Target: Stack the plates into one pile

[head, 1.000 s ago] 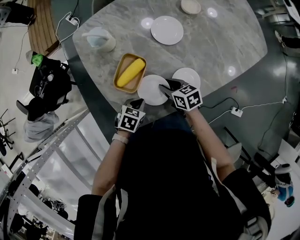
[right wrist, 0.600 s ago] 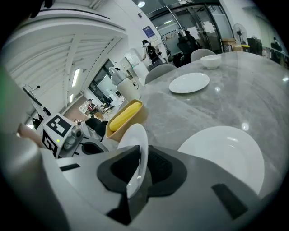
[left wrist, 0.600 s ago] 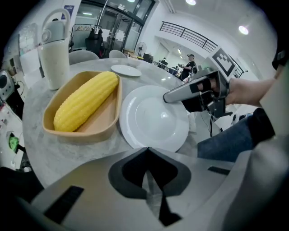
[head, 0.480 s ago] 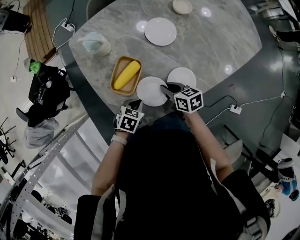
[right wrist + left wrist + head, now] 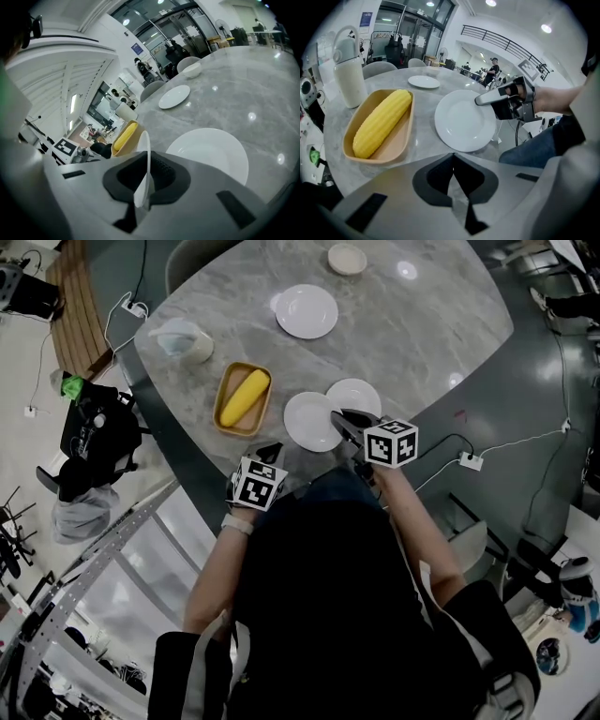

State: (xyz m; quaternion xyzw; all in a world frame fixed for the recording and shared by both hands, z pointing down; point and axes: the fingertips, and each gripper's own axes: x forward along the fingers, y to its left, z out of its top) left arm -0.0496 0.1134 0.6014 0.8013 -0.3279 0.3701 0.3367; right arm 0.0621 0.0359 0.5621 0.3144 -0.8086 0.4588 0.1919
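Note:
Two white plates lie near the table's front edge. The near plate (image 5: pixel 309 422) (image 5: pixel 464 121) has its right rim between the jaws of my right gripper (image 5: pixel 338 415) (image 5: pixel 143 186), which have just been closing and are now shut on it. From the right gripper view that plate (image 5: pixel 143 161) shows edge-on. The second plate (image 5: pixel 357 395) (image 5: pixel 211 152) lies just right of it. A third plate (image 5: pixel 307 311) (image 5: pixel 174 96) sits farther back. My left gripper (image 5: pixel 273 449) (image 5: pixel 452 177) hovers at the table's front edge, shut and empty.
A tan tray (image 5: pixel 225 413) holding a corn cob (image 5: pixel 243 397) sits left of the near plate. A white jug (image 5: pixel 184 339) stands at the far left and a small bowl (image 5: pixel 347 258) at the back. Cables and a power strip (image 5: pixel 472 461) lie on the floor.
My right gripper's jaws have shut on the near plate's right rim and the hand has shifted a little right and up. The left gripper has hardly moved.

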